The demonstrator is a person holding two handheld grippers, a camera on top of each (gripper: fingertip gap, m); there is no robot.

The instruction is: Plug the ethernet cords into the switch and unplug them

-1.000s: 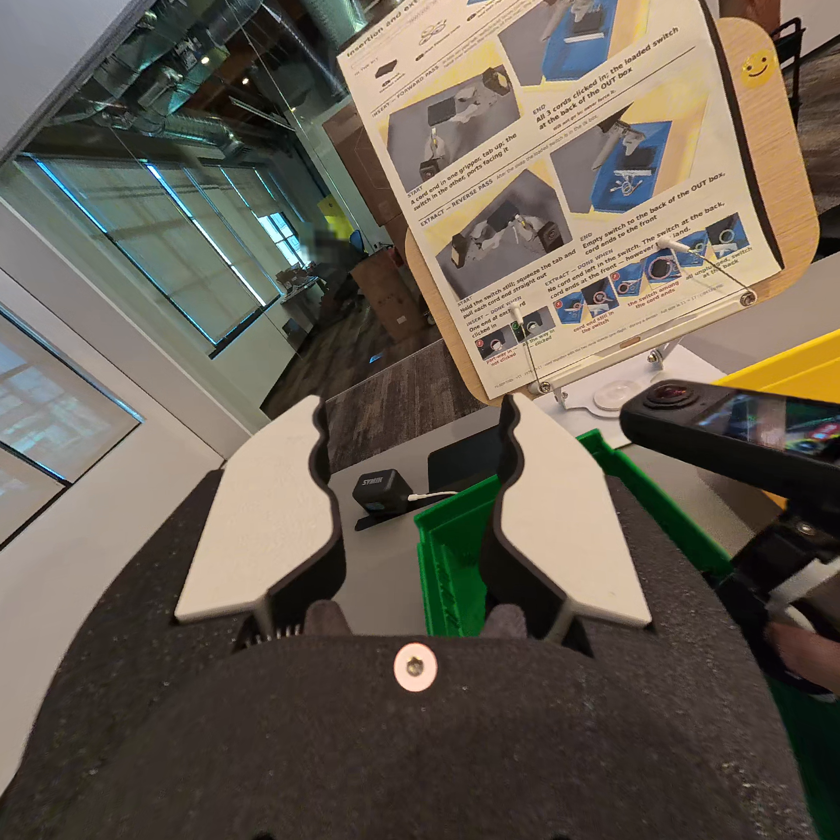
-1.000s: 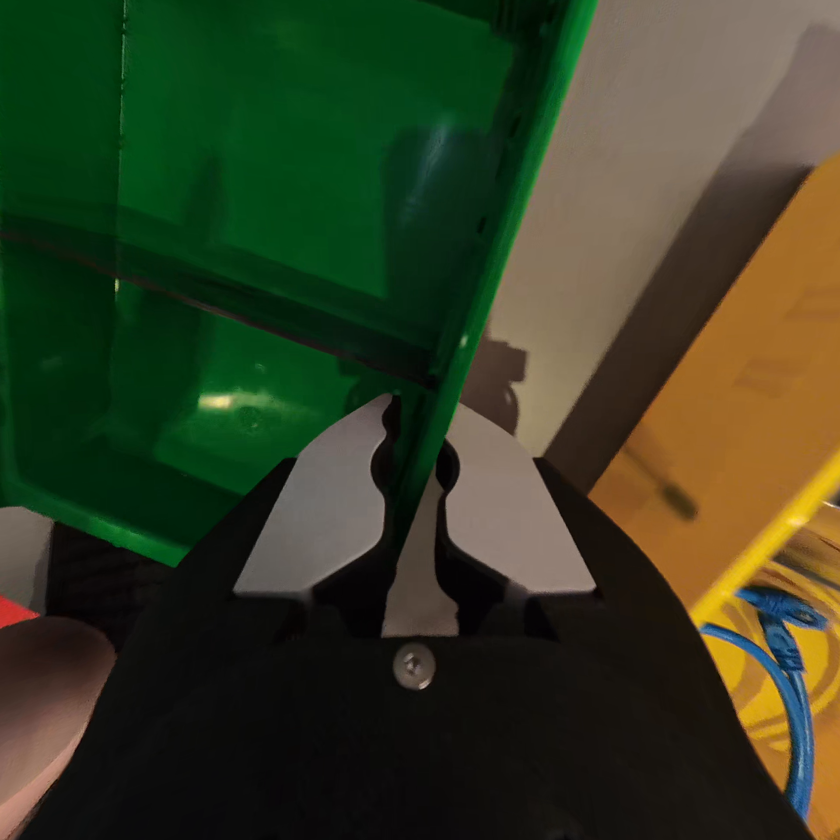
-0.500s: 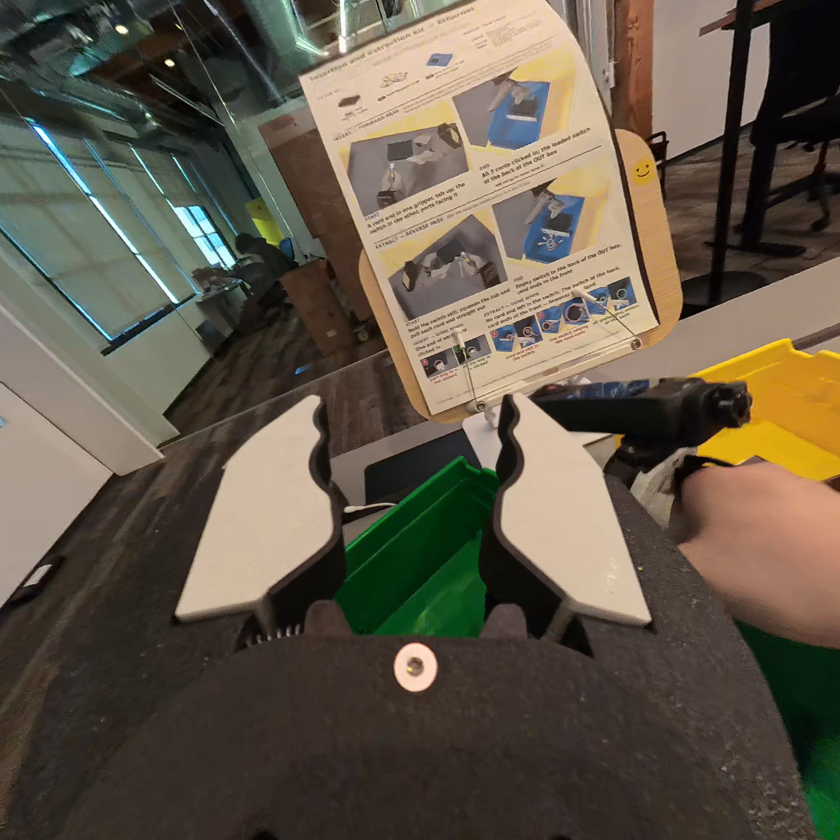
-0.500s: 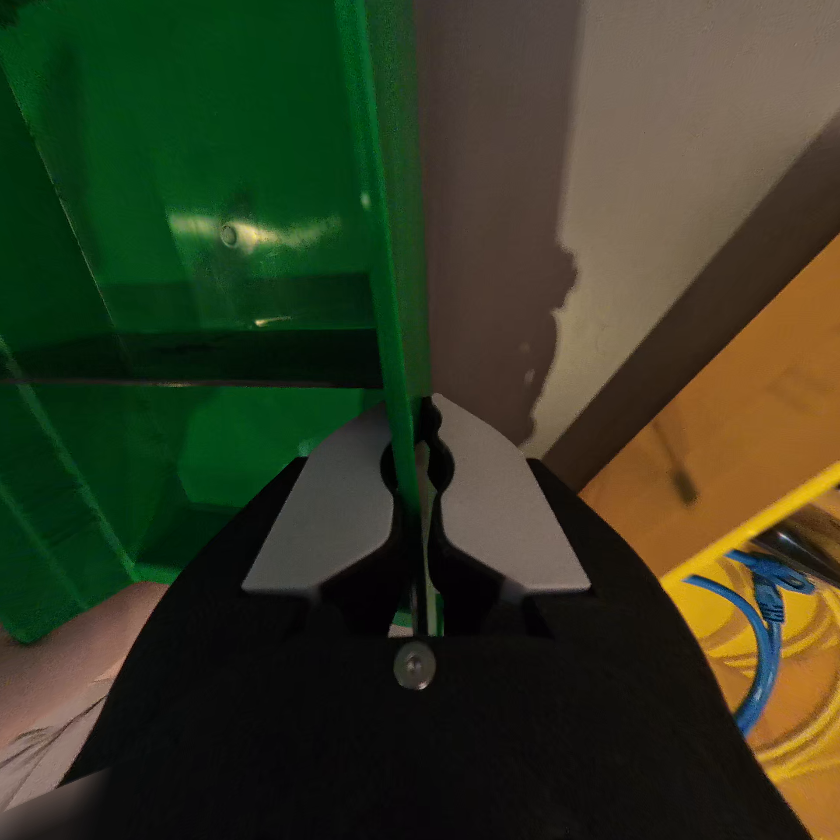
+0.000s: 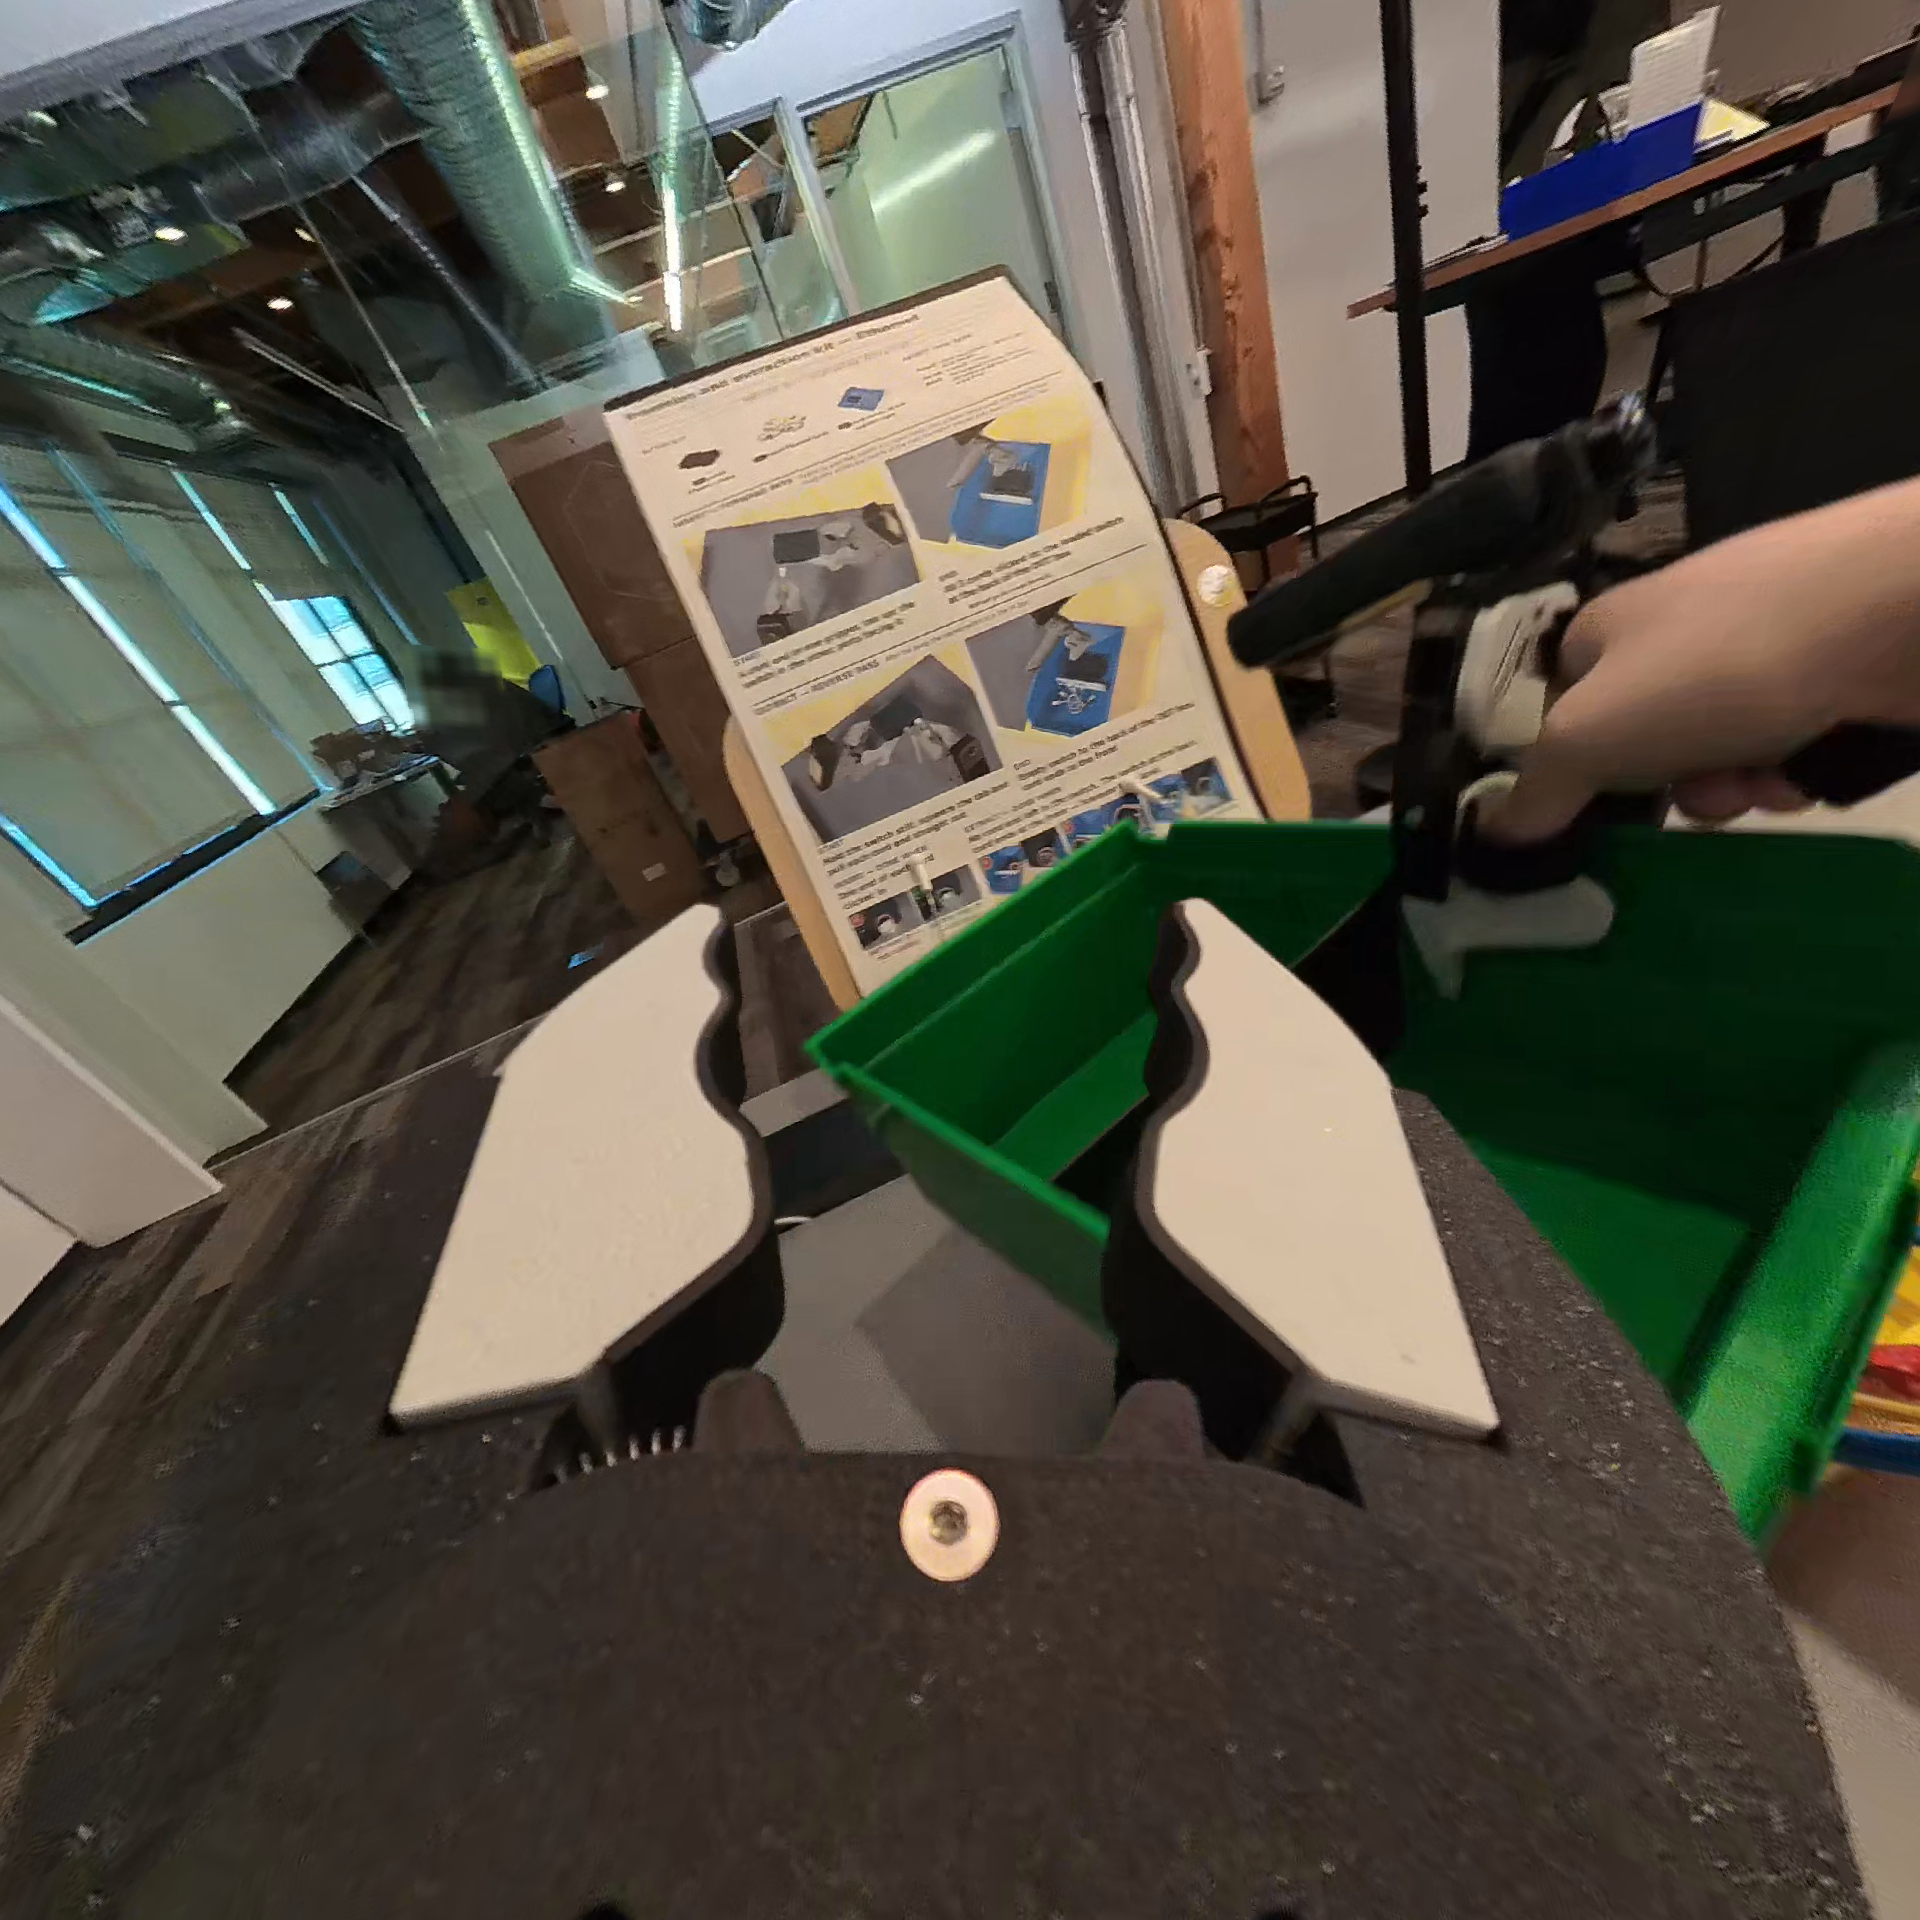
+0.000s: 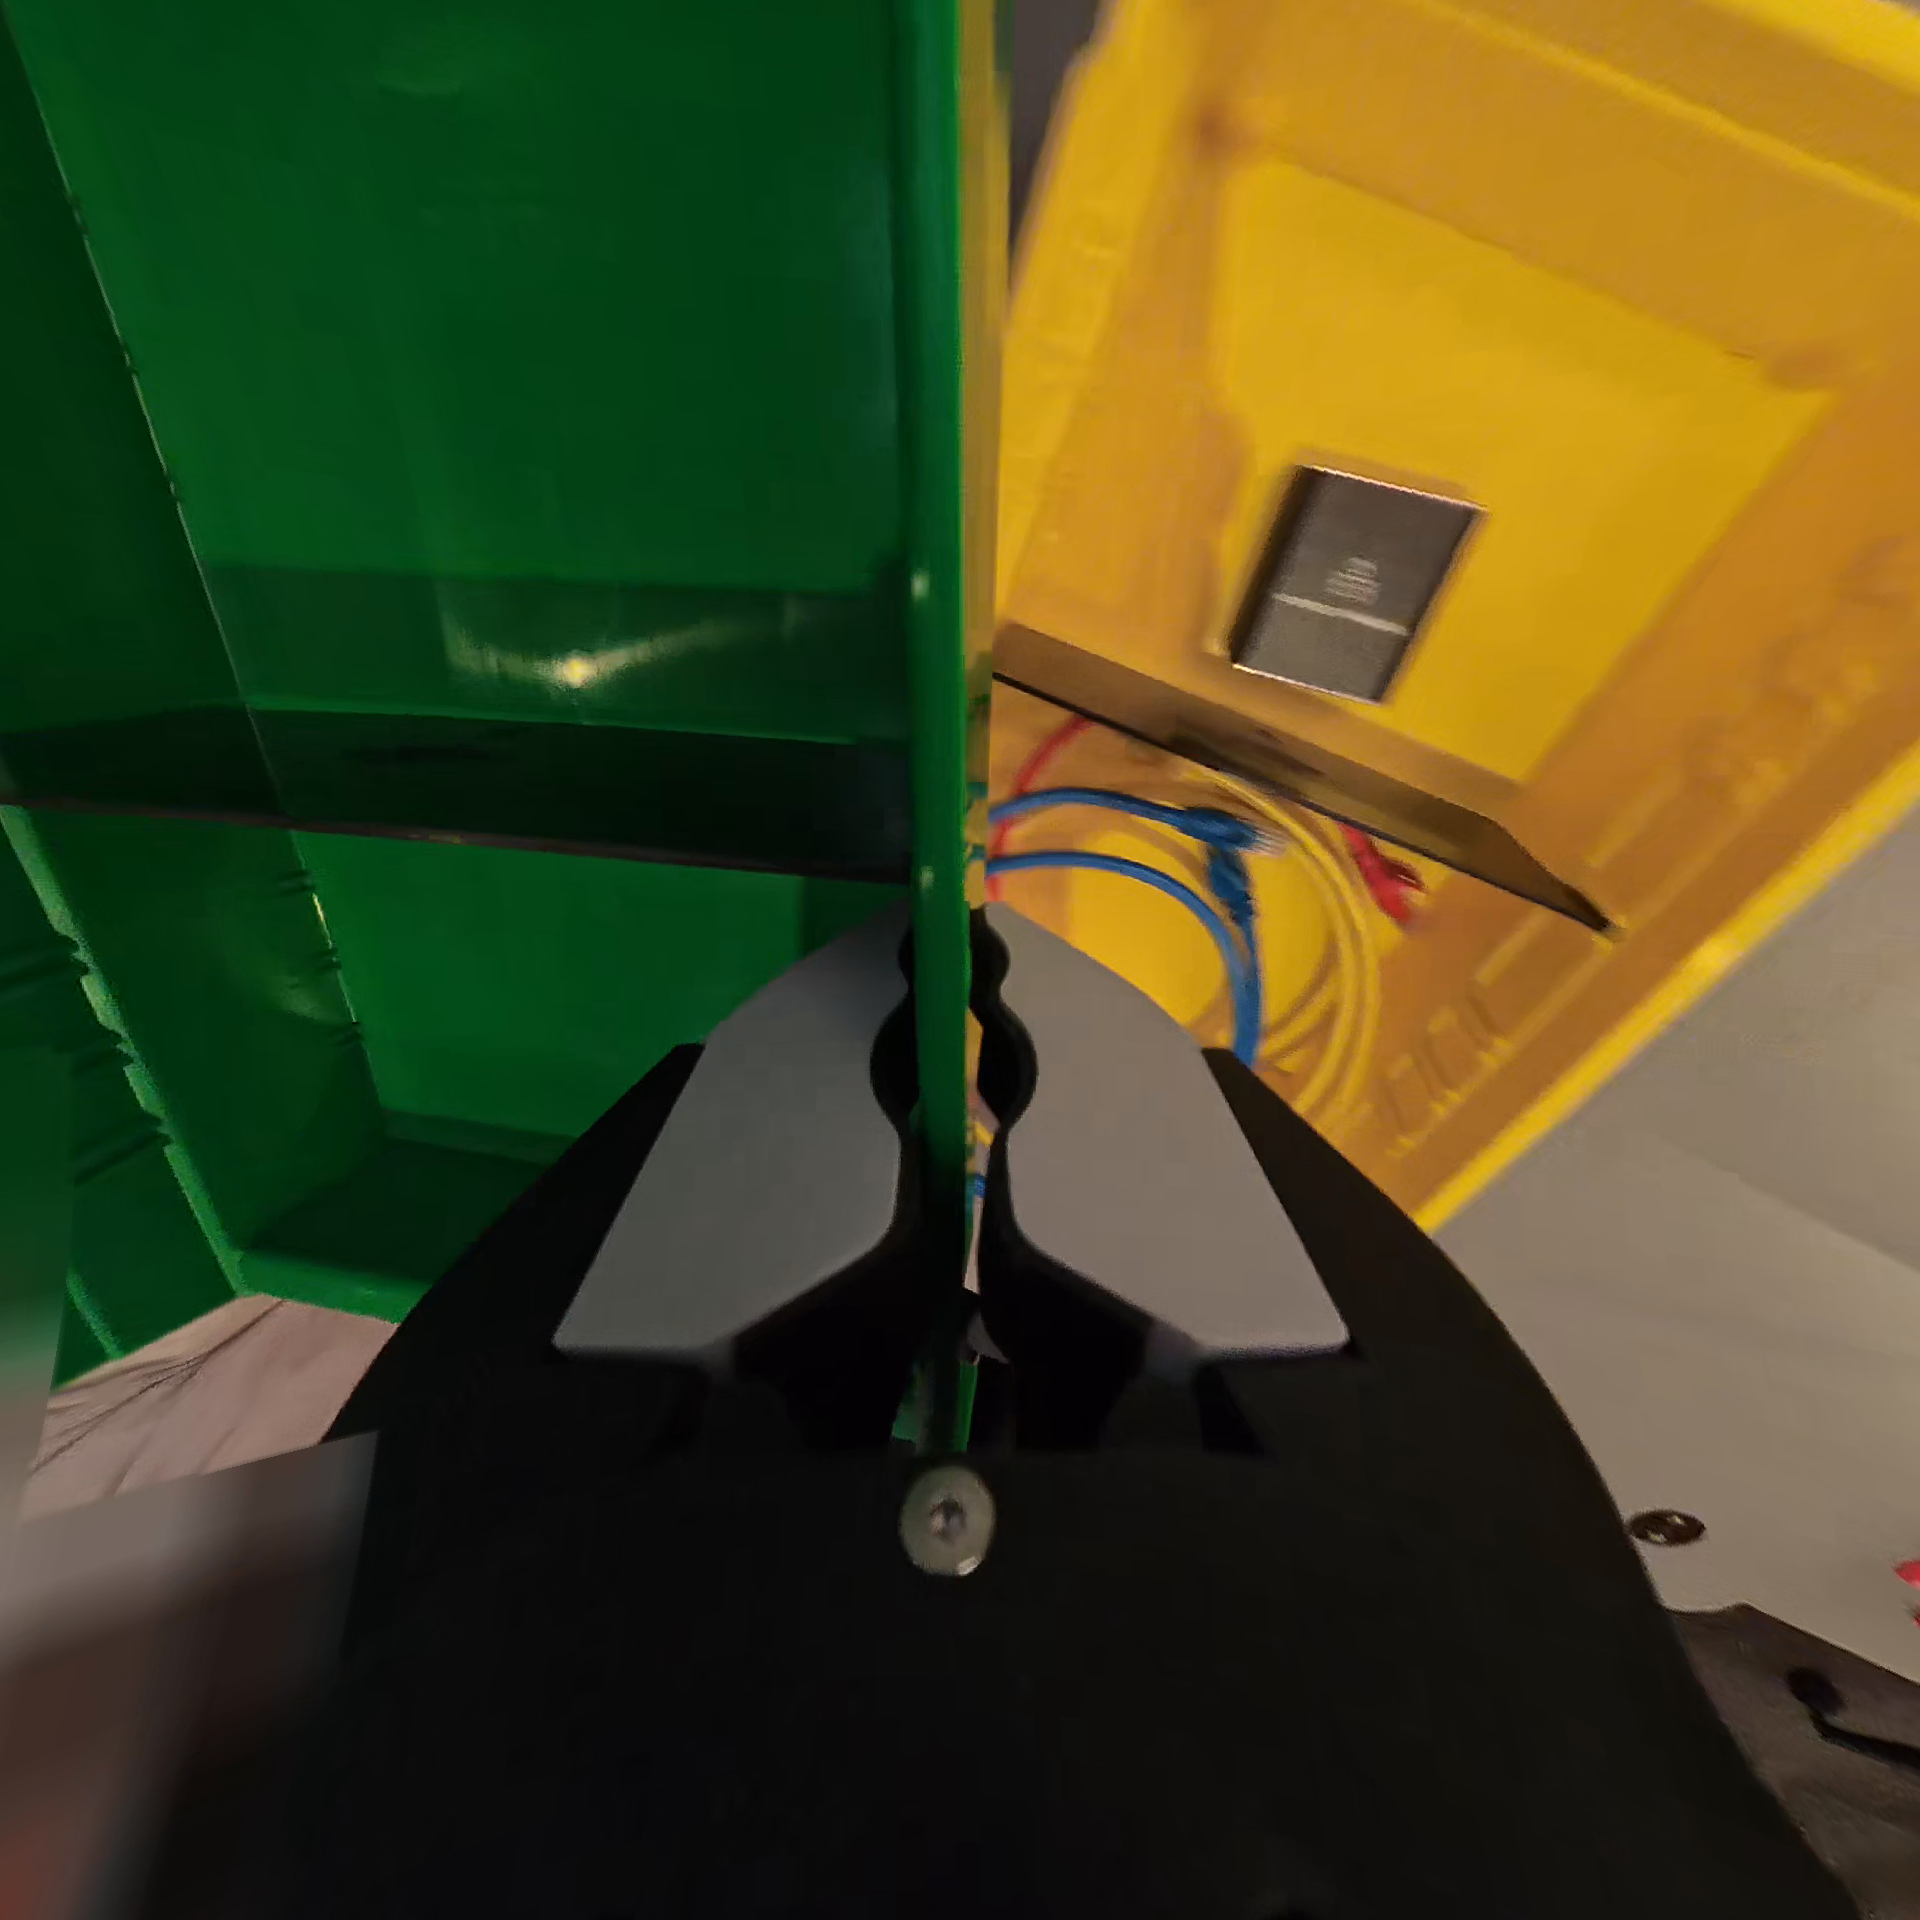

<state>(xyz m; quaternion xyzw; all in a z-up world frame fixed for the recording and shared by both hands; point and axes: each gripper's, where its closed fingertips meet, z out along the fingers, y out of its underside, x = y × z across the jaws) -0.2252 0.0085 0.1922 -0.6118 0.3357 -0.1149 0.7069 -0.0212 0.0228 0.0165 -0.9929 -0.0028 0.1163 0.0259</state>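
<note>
Pinching the green bin [image 6: 623, 416] wall, the right gripper [image 6: 943, 935] sits beside blue cords [image 6: 1226, 883]; left gripper [image 5: 951, 997] spread, bare.

My left hand-held gripper [image 5: 951, 997]: black foam-textured body, pale grey scalloped fingers [image 5: 613, 1174], silver hex screw [image 5: 948, 1527] at centre. Right hand-held gripper [image 6: 945, 997]: same build.

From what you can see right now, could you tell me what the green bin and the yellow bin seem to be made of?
Green bin: apparently glossy moulded plastic, with a thin wall and light glints. Yellow bin: seemingly similar plastic, with moulded ribs, though blur hides its finish.
</note>
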